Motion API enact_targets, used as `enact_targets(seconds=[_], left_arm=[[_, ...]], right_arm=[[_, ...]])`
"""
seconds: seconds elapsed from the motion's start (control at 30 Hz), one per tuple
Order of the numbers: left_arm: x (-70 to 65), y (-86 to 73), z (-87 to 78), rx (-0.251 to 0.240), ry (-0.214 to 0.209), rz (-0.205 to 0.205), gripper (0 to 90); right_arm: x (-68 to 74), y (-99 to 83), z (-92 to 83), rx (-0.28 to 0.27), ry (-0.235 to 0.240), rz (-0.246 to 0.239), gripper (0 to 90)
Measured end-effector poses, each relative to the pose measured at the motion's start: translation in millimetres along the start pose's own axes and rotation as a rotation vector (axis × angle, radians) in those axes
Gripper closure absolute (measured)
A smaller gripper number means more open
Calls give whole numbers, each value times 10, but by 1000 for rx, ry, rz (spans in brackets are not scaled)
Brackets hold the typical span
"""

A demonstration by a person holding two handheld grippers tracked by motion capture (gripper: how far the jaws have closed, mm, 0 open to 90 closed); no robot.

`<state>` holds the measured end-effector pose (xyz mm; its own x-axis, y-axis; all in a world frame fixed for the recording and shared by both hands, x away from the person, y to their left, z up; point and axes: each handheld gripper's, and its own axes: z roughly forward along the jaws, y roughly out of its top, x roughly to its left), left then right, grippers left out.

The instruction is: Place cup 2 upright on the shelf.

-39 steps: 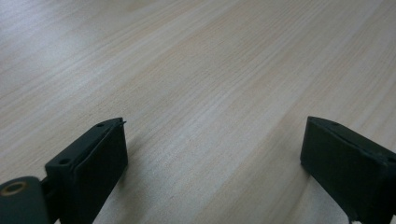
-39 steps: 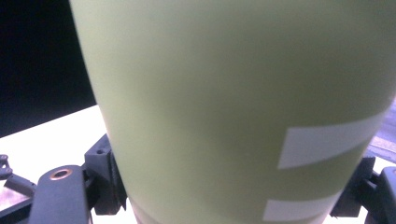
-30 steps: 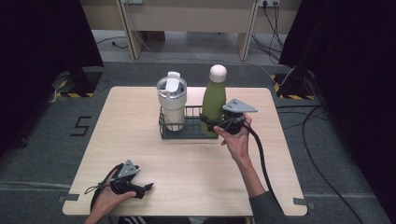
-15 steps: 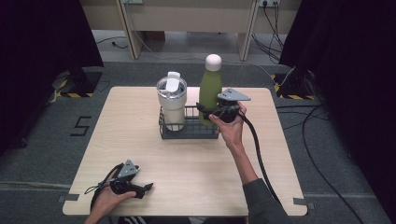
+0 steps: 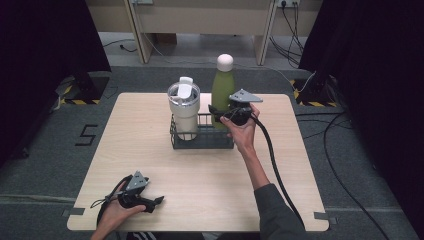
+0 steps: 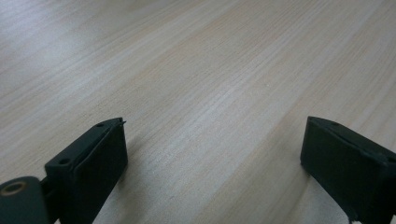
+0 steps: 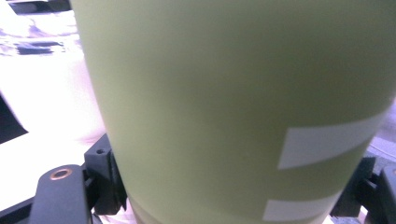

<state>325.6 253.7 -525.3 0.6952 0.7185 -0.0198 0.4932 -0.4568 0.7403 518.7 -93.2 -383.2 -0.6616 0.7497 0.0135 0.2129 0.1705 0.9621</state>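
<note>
Nearest the table's front edge, well in front of the wire basket, the left gripper is resting in the person's left hand on the pale wooden table. Its jaws are standing wide apart with nothing between them, and the left gripper view is showing bare wood grain in the gap. A black cable is looping beside that hand, partly cut off by the picture's lower edge.

Farther back, at the basket's right end, the right hand is carrying the right gripper, whose jaws are clamping the lower body of a green bottle. The bottle is standing upright with a rounded white cap, its base hidden behind the gripper and the basket's wire wall, so whether it is sitting in the basket or hanging just above it cannot be told. In the right gripper view the bottle is pressing close between the black jaws, and two white stripes are showing on its green side, cut off at the right; no readable lettering is appearing there.

Inside the basket's left end, a cream tumbler with a clear lid is standing upright, just beside the bottle.

Left of the basket, on the grey floor beyond the table's edge, a black numeral "5" is showing.
</note>
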Motion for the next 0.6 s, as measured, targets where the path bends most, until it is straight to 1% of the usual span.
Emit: enact_targets(seconds=[0.2,0.33,0.4,0.6], left_arm=[[0,0,0,0,0,0,66],[0,0,0,0,0,0,66],[0,0,0,0,0,0,66],[-1,-1,0,-1,1,0,66]], right_arm=[[-27,-76,104,15,-3,19,210],[-26,-113,157,16,-9,10,210],[-22,-134,185,16,-7,21,209],[-26,-214,267,28,-11,26,209]])
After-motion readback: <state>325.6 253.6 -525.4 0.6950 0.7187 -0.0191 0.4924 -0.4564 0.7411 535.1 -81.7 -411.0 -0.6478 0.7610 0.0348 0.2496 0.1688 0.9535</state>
